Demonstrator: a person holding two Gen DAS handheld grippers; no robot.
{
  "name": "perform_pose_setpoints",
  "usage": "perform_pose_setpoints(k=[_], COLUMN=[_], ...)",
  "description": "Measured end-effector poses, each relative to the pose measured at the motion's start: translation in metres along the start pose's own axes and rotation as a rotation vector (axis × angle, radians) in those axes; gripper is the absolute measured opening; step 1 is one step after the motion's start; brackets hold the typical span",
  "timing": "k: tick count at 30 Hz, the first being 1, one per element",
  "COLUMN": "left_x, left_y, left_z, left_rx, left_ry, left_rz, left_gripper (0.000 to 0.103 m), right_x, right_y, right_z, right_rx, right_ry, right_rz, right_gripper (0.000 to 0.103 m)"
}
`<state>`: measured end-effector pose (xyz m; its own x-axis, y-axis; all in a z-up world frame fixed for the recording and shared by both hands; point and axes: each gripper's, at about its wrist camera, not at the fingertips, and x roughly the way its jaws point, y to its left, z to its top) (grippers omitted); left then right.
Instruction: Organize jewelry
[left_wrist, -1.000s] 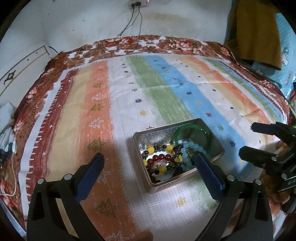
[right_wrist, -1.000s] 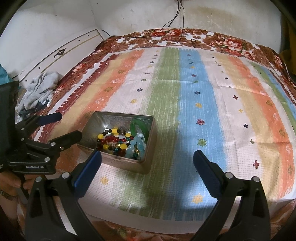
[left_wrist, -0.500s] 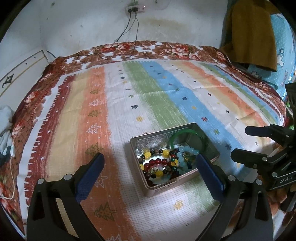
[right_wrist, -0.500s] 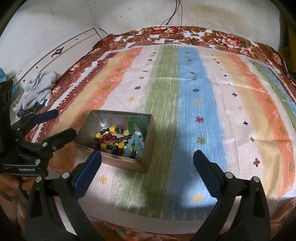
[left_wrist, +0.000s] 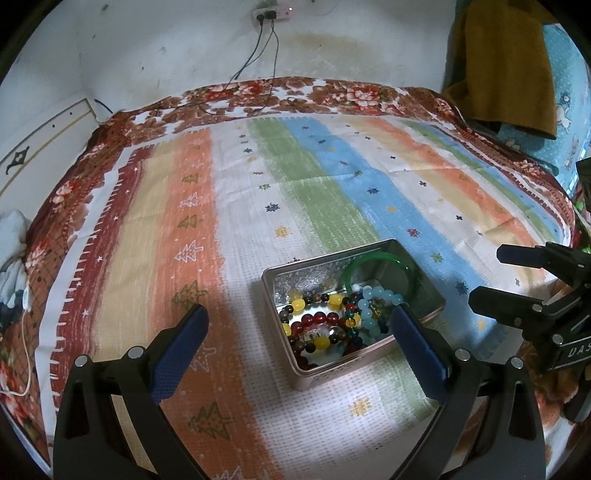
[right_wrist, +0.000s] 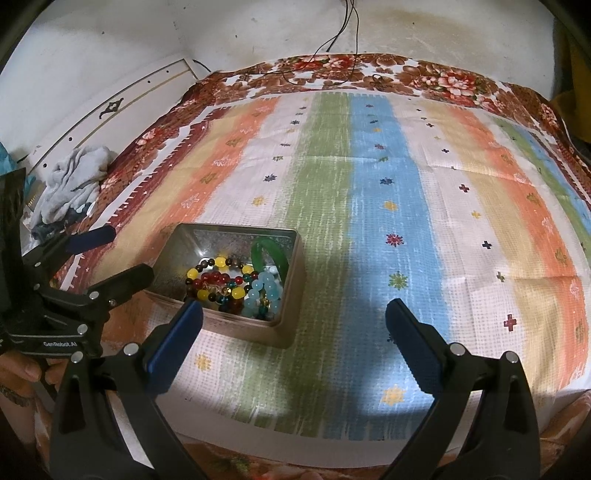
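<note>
The tin (left_wrist: 352, 314) sat on the bedspread (left_wrist: 229, 236), near its front edge. Beaded bracelets (left_wrist: 321, 328) lay inside the tin, with a bangle (left_wrist: 373, 264) leaning behind them. The left gripper (left_wrist: 299, 343) was left of the right gripper (right_wrist: 293, 332).

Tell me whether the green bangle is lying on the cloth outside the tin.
No, the green bangle sits inside the tin with the beaded bracelets.

One metal tin (left_wrist: 424, 295), one green bangle (left_wrist: 373, 260), several beaded bracelets (left_wrist: 325, 325), two grippers, one striped cloth (right_wrist: 406, 206)
</note>
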<state>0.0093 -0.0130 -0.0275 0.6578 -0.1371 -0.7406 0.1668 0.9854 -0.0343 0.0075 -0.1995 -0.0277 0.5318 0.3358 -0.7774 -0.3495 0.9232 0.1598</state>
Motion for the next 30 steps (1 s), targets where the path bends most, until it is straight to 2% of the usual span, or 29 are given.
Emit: perform_pose_setpoints(k=[24, 30], left_x=[0.0004, 0.0031], left_y=[0.0010, 0.0016], left_z=[-0.0007, -0.0026], left_rx=[0.001, -0.003], left_ry=[0.003, 0.026], left_rz=[-0.002, 0.001], left_gripper=[0.097, 0.097], right_x=[0.0010, 0.0009], right_y=[0.0026, 0.0031], right_z=[-0.0003, -0.0003], right_rx=[-0.009, -0.010], right_ry=[0.003, 0.003], right_rz=[-0.007, -0.008], right_gripper=[0.098, 0.098])
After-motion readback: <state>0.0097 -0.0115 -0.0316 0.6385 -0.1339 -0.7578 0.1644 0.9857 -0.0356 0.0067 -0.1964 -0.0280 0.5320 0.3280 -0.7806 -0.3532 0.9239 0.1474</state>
